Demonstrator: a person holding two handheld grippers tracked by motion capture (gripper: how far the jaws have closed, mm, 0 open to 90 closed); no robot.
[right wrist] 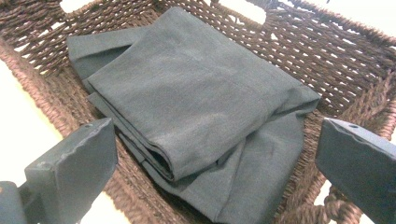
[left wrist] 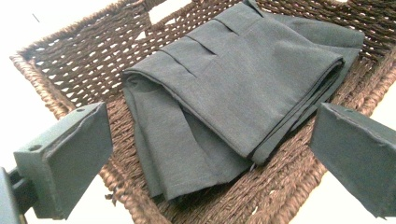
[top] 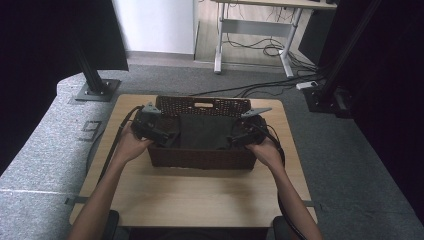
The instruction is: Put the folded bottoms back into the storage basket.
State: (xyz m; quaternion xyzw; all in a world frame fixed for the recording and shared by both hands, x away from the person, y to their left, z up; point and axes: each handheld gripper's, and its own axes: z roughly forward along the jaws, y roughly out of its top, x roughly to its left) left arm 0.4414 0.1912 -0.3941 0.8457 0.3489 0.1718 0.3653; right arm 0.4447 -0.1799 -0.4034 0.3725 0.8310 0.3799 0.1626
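A dark brown wicker basket stands on the wooden table, with a folded dark grey cloth lying flat inside it. In the left gripper view the cloth rests on the basket's woven floor. My left gripper hovers over the basket's left end, open, nothing between its pads. My right gripper hangs over the right end, open and empty too. The right gripper view shows the cloth below and beyond the spread pads, inside the basket.
The wooden table has bare room in front of the basket. Black stand bases sit on the grey floor at the left and right. A desk frame with cables stands farther back.
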